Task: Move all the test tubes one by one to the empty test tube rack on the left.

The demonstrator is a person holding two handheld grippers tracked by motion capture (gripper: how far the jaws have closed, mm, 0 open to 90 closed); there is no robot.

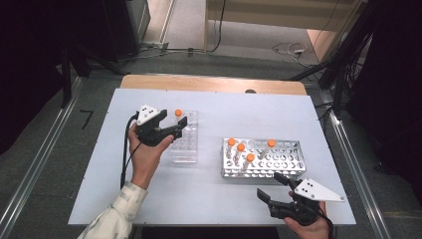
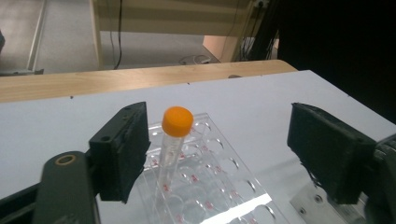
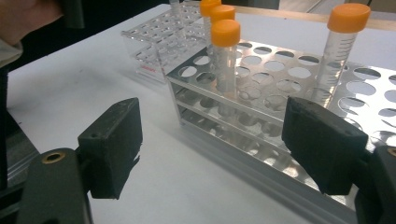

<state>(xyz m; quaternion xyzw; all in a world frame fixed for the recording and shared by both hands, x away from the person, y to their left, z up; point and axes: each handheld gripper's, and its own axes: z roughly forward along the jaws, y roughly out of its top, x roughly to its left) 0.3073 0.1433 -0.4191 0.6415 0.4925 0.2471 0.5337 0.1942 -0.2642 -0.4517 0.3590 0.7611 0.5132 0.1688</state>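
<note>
So at this point it looked like one tube had made the trip and four hadn't. The clear plastic tube with the orange screw cap (image 2: 173,140) stood upright in a far-corner well of the see-through acrylic rack (image 1: 185,149), and the left gripper (image 1: 171,125) sat right around it with its jaws apart. In the left gripper view there was a visible gap between the tube and both black pads (image 2: 122,149), so nothing was clamping it anymore; the tube was standing on its own in the rack.

Over on the perforated metal rack (image 1: 283,167) there were four more orange-capped tubes (image 1: 241,152) waiting, three bunched at the left end and one further along toward the middle. My read was that those were next in line for the acrylic rack, which had plenty of free wells.

The right gripper (image 1: 271,185) hung near the front edge of the white table top (image 1: 209,199), just short of the metal rack, jaws wide apart and holding nothing.

So roughly a fifth done, if moving all five was the goal.
</note>
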